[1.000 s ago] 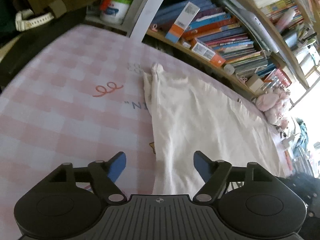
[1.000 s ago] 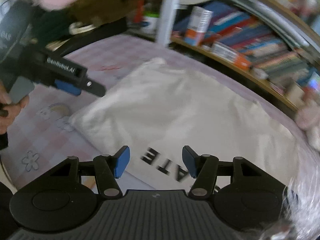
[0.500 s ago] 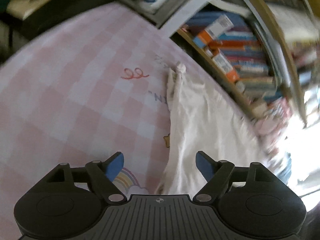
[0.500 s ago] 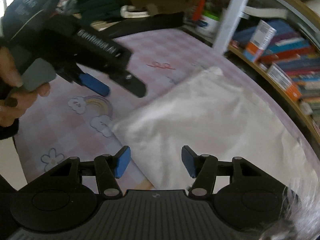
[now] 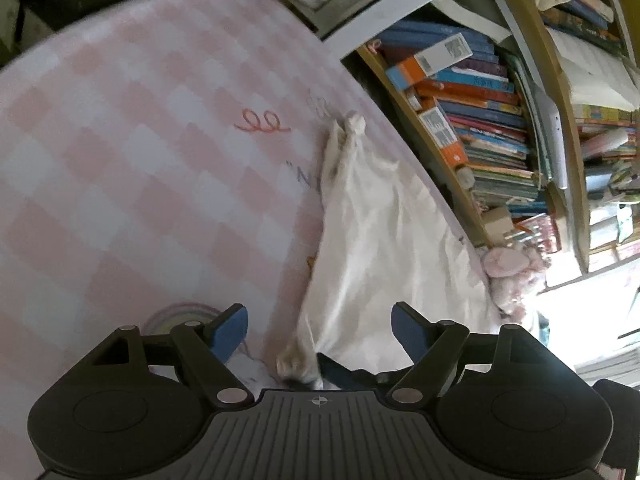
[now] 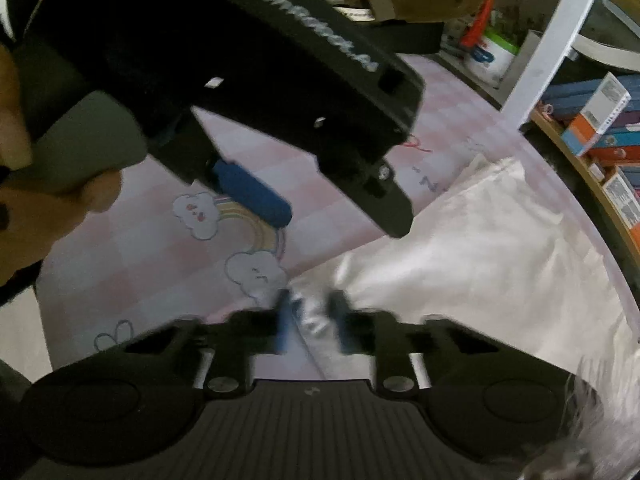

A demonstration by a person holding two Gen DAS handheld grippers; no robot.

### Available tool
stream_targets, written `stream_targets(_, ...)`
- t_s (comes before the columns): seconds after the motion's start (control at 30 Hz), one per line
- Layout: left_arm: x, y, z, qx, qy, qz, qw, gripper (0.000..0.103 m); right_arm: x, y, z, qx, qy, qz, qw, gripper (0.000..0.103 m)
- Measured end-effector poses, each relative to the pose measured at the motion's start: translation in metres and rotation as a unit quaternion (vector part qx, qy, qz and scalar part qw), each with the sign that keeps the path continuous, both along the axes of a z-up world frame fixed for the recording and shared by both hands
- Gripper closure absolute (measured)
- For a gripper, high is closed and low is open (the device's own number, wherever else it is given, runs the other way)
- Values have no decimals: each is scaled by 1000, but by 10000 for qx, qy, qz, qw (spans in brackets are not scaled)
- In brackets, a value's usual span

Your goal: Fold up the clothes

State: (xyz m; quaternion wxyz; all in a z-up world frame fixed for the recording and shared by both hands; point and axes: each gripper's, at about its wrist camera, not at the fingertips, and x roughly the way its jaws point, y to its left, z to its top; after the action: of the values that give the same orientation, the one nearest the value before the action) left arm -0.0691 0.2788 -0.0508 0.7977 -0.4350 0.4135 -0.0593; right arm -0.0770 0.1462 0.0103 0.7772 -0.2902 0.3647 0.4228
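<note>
A white garment (image 5: 380,236) lies flat on the pink checked bedsheet (image 5: 132,168), its far edge close beside the bookshelf (image 5: 476,120). The left gripper (image 5: 318,330) hangs above the garment's near corner with its blue fingers spread wide, holding nothing. The right gripper (image 6: 310,318) sits at that same corner, next to the sheet's rainbow print (image 6: 256,220) — its fingers are drawn close around a fold of cloth, though blur hides whether they grip it

a home bedroom: pink checked bedsheet (image 5: 140,152) with cartoon rainbow print, crammed bookshelf (image 5: 480,120) alongside, plush toy (image 5: 512,276).
</note>
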Motion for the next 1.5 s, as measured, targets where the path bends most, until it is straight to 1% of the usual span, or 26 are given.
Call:
stream_targets(0.03,2,1,-2,-149,42,4,9999,21,1,-4,4,114,6,-84,9999,97)
stream_targets(0.07,4,2,-5,-338,69,15,9994,16,2,-9,10,274,19,-193,9994,97)
stream_targets(0.1,5,3,-7,-542,74,23,9985,14,2,-15,17,454,32,-315,9985,97)
stream_targets(0.2,12,1,-17,-1287,5,2,9917,14,1,-29,35,814,9,-566,9951,97)
stream_targets(0.27,18,-4,-23,-1613,3,-31,9869,14,0,-35,42,915,9,-657,9936,97)
stream_targets(0.3,22,-7,-26,-1678,45,-40,9858,14,1,-37,45,956,28,-703,9929,97)
stream_targets(0.43,31,-16,-34,-1676,275,-10,9855,14,4,-42,50,1052,133,-869,9906,97)
stream_targets(0.57,36,-20,-38,-1843,255,-21,9825,14,9,-44,48,1065,180,-952,9896,97)
stream_targets(0.9,42,-17,-40,-1868,250,13,9821,15,11,-42,44,1014,294,-980,9896,97)
stream_targets(0.97,43,-17,-40,-1862,245,12,9822,15,12,-42,43,992,322,-981,9897,96)
stream_targets(1.0,43,-17,-40,-1864,244,10,9822,15,12,-43,44,993,326,-983,9897,89)
stream_targets(1.03,43,-17,-40,-1868,248,7,9821,16,12,-44,44,1005,320,-988,9895,75)
stream_targets(1.1,43,-16,-40,-1865,265,4,9821,18,13,-48,46,1013,311,-977,9896,58)
stream_targets(1.13,43,-16,-40,-1855,271,2,9823,19,13,-52,47,995,309,-946,9901,58)
stream_targets(1.17,43,-15,-41,-1838,275,-3,9826,22,15,-56,48,955,319,-937,9905,58)
stream_targets(1.2,43,-15,-41,-1822,287,-2,9828,26,18,-61,49,900,341,-967,9907,56)
stream_targets(1.27,42,-14,-42,-1792,325,21,9833,31,28,-77,52,837,436,-1119,9892,53)
stream_targets(1.33,41,-14,-43,-1754,342,48,9839,38,44,-95,54,768,558,-1411,9854,48)
stream_targets(1.4,39,-13,-44,-1708,353,70,9846,46,64,-110,58,598,618,-1755,9807,47)
stream_targets(1.43,38,-13,-45,-1685,359,81,9850,48,74,-114,59,484,577,-1889,9791,45)
stream_targets(1.47,37,-13,-45,-1662,365,92,9854,53,86,-115,61,347,500,-2027,9774,43)
stream_targets(1.5,36,-13,-46,-1631,366,107,9859,61,99,-115,63,221,423,-2155,9753,37)
